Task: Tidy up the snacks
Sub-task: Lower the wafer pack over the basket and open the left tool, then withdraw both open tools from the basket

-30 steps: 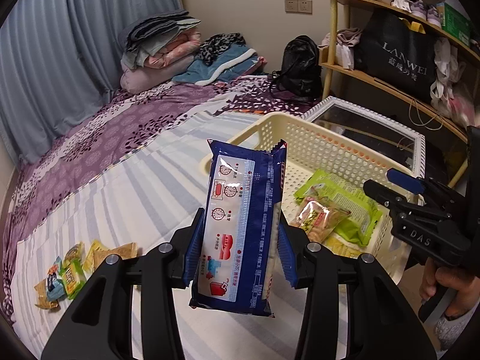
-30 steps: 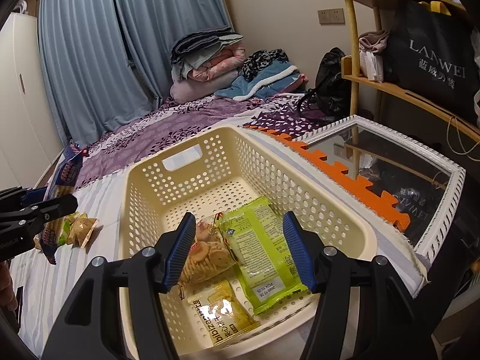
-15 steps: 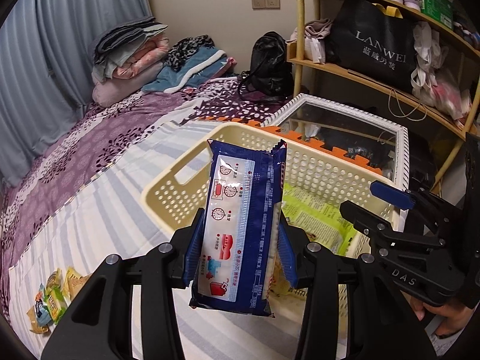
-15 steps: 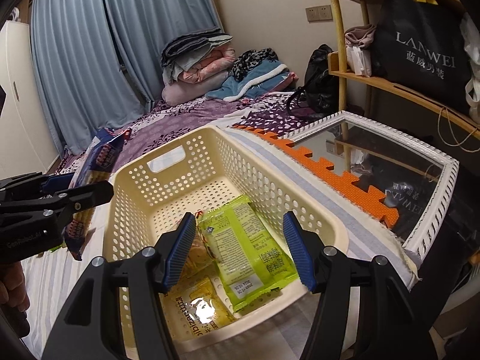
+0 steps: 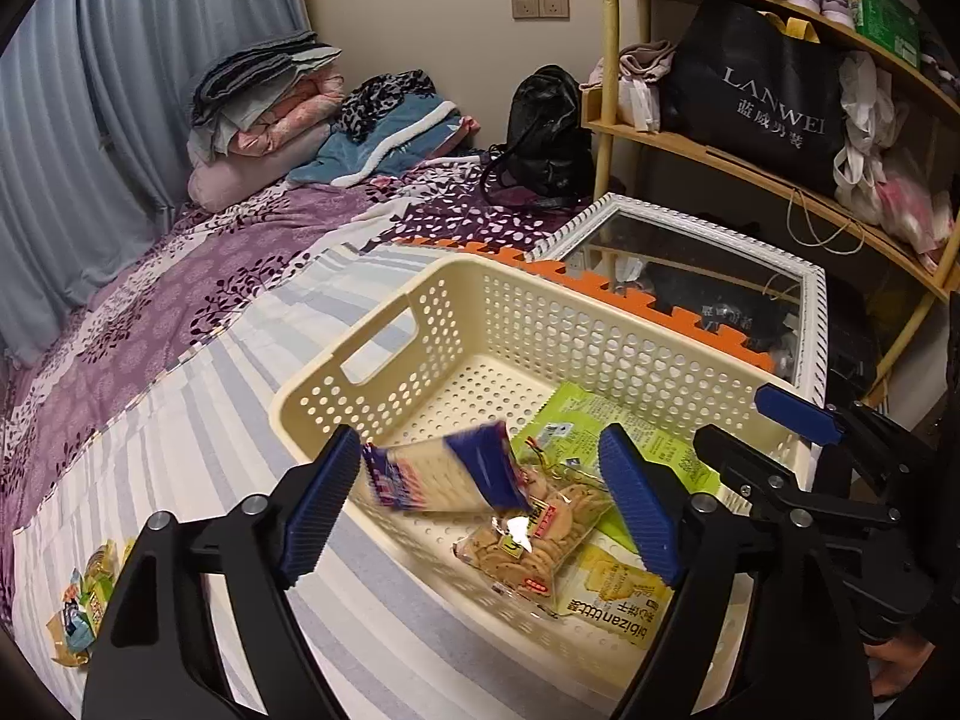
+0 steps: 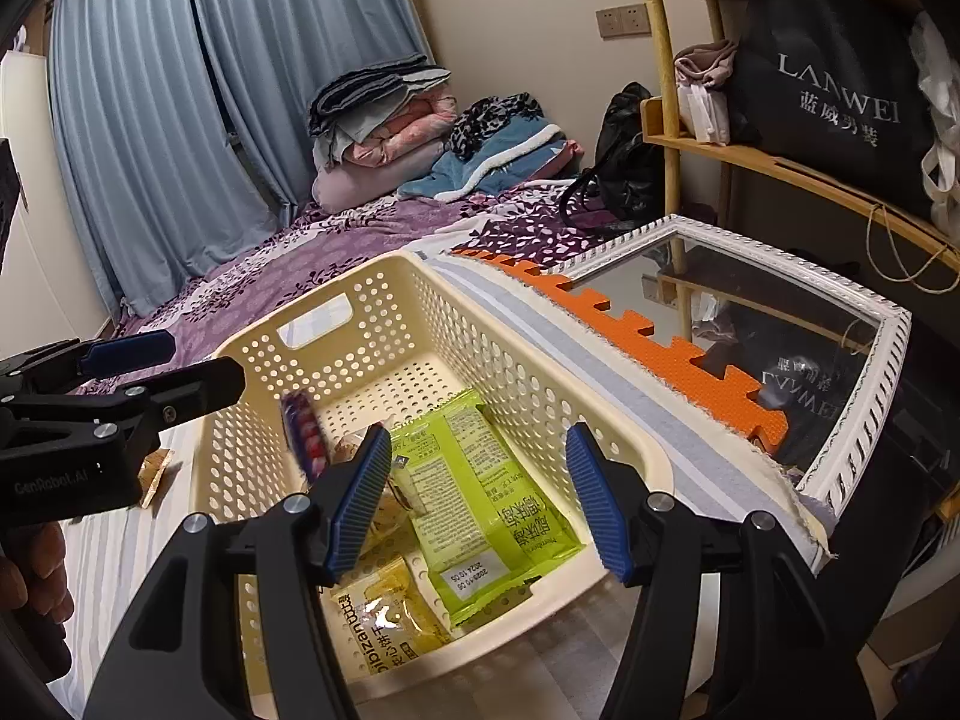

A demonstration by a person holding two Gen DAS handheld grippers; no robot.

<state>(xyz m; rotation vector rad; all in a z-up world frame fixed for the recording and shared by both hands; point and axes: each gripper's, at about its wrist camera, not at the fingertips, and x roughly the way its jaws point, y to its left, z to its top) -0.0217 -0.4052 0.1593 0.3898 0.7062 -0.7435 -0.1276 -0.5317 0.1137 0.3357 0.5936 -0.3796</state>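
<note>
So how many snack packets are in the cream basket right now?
4. A blurred blue packet dropping at the near-left wall, a clear biscuit bag mid-floor, a green packet toward the right, a yellow one at the near end. Others may lie beneath.

The basket (image 5: pixel 456 324) sits on the bed (image 5: pixel 180 372), with a framed mirror (image 5: pixel 708 252) just behind it. Inside lie a flat packet (image 6: pixel 480 480), a cookie bag (image 5: pixel 534 534) partly on it, and a cracker pack (image 5: pixel 438 474) (blurred). Loose snacks (image 5: pixel 84 606) lie on the bed, well apart to the left.
</note>
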